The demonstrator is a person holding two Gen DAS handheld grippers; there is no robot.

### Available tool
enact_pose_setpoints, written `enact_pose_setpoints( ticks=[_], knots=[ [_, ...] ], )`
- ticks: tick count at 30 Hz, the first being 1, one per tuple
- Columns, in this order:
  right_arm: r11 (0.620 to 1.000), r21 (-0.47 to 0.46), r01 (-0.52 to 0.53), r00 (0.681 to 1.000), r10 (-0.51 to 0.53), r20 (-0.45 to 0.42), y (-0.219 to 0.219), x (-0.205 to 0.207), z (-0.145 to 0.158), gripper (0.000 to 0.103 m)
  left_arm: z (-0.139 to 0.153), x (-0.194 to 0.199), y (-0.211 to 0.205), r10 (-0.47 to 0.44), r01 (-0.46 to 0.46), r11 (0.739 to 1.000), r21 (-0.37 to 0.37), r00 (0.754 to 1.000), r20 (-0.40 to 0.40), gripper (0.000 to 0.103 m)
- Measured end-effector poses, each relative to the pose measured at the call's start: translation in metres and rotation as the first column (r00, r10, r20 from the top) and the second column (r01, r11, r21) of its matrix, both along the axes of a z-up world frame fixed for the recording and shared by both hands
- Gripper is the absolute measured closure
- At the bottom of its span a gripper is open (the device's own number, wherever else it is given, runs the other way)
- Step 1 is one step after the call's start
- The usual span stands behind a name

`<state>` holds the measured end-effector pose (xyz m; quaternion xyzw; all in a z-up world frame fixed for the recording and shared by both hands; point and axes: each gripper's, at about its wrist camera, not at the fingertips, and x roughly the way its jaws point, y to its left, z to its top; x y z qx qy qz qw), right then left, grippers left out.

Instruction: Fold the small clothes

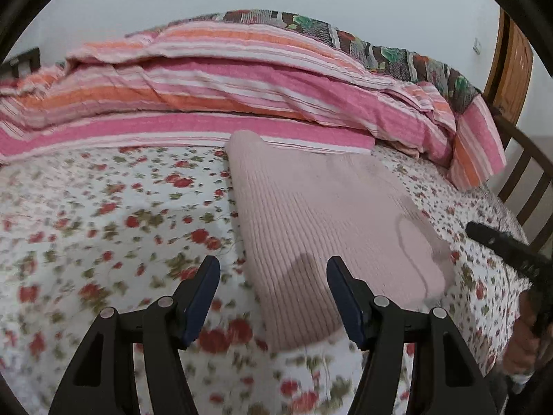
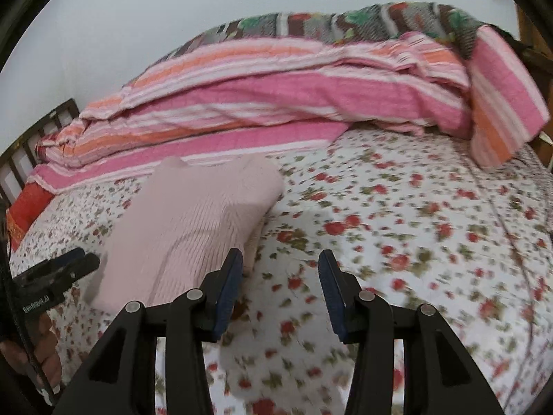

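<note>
Your bed's floral sheet (image 1: 103, 214) fills most of both views, white with red blossoms, and it is the surface everything else lies on. Along its far side you have a bulky pink and orange striped quilt (image 1: 214, 79), bunched in a long ridge, with a darker patchwork blanket (image 1: 349, 38) showing along its top edge. One end of the quilt droops toward the wooden bed rail (image 1: 525, 186), whose slats show at the right edge of your left wrist view; an orange-brown wooden door (image 1: 511, 65) stands past it. In your right wrist view a red cloth (image 2: 26, 211) sits at the far left corner of the sheet, beside dark slats.

The pale pink ribbed garment (image 1: 321, 221) lies flat on the sheet in a folded oblong, its far end touching the lowest pink band of the quilt. A thin dark thread curls on it near one corner.

Your left gripper (image 1: 273, 297) hovers over the near end of the garment, fingers spread wide, nothing between them. Your right gripper (image 2: 280, 294) sits above bare sheet just beside the garment's edge, fingers likewise apart and empty; its left finger overlaps the knit in view, though contact cannot be told. Motion blur softens the near sheet in both views.
</note>
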<state>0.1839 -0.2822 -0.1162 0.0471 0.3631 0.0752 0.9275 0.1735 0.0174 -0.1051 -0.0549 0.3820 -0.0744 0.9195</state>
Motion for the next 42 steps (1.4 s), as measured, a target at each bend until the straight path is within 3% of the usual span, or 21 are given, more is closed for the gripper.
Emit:
enact_pose_setpoints(
  ticks=[3,6,8,11,15,25,42],
  knots=[
    [1.000,0.021,0.014,1.000,-0.013,-0.017,-0.006,-0.016,0.017,0.054,0.018,-0.016,-0.002,0.024,-0.024,1.000,0.011,1.000,0.011,0.032],
    [0.999,-0.017,0.037,0.999,-0.037,0.002,-0.005,-0.036,0.035,0.050,0.038,-0.032,-0.009,0.046,-0.047,0.998,0.048,0.999,0.026,0.030],
    [0.999,-0.040,0.029,0.999,-0.028,0.021,0.000,-0.051,0.047,0.046,0.051,-0.044,-0.013,0.057,-0.059,0.996,0.064,0.998,0.036,0.022],
    [0.999,-0.054,0.007,1.000,-0.006,0.030,0.005,-0.067,0.060,0.034,0.068,-0.061,-0.021,0.060,-0.065,0.994,0.083,0.996,0.060,0.018],
    [0.999,-0.043,-0.008,0.998,0.011,0.063,0.008,-0.087,0.072,0.008,0.084,-0.079,-0.030,0.069,-0.080,0.988,0.128,0.993,0.091,0.011],
    [0.995,-0.104,0.012,0.996,-0.004,0.084,0.007,-0.120,0.078,0.002,0.102,-0.110,-0.036,0.072,-0.088,0.985,0.151,0.991,0.109,0.010],
    [0.995,-0.090,0.032,0.997,-0.025,0.071,0.000,-0.130,0.070,0.002,0.107,-0.121,-0.037,0.081,-0.095,0.983,0.154,0.992,0.098,0.010]
  ],
)
